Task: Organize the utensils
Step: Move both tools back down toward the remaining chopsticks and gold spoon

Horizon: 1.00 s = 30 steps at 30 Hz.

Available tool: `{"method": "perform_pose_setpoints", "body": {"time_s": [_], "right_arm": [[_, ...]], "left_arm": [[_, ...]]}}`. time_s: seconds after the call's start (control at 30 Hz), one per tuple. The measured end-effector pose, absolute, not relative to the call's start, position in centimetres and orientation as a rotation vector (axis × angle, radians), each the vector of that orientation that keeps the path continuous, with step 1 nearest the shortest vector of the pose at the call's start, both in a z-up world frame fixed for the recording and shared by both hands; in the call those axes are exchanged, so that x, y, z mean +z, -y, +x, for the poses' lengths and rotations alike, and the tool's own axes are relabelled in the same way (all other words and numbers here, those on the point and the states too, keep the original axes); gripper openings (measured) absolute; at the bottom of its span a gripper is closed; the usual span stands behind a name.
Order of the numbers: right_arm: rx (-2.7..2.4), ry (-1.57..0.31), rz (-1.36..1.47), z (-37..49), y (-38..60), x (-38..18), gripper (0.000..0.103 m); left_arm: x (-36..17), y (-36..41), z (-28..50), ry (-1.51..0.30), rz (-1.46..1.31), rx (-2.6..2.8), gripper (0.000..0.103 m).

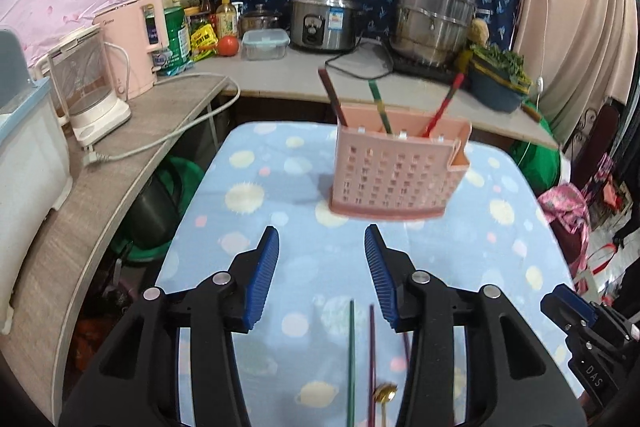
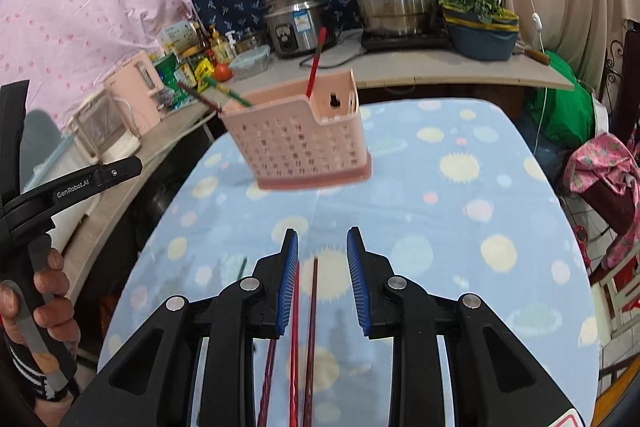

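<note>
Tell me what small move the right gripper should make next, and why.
Probably lower the right gripper and close on the red chopstick lying between its open jaws. Three chopsticks already stand in the pink holder, while this one and the dark chopstick beside it lie loose on the blue tablecloth. The left gripper is also open and holds nothing.

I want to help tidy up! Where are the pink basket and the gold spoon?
pink basket (image 1: 394, 173): left wrist view, on its holey front wall.
gold spoon (image 1: 385, 393): left wrist view, on its bowl.
</note>
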State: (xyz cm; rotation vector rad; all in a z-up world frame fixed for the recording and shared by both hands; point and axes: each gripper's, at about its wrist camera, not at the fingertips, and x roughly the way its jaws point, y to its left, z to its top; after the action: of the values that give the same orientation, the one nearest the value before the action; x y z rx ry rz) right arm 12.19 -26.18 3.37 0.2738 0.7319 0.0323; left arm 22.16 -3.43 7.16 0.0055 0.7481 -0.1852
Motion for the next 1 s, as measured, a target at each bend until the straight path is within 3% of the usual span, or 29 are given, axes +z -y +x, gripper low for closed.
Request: {"method": "perform_pose_setpoints", "body": {"time_s": [0.67,0.8,1.0], "right_arm": [[0.036,-0.965,0.307,4.7,23.5,-6.1,0.025],[0.040,-0.998,0.308,4.0,23.0,-7.2,0.025],[0.049,-1.006,0.294,3.4,22.3,-7.7,0.025]], "left_arm": [[-2.9,2.3,14.9,-0.981,0.073,-0.164,0.049],[-4.3,2.2,13.8,-1.010,0.081,-0.160,0.055],[-5.5,2.0,12.5,-1.036,0.097,-0.166,0.055]]}}
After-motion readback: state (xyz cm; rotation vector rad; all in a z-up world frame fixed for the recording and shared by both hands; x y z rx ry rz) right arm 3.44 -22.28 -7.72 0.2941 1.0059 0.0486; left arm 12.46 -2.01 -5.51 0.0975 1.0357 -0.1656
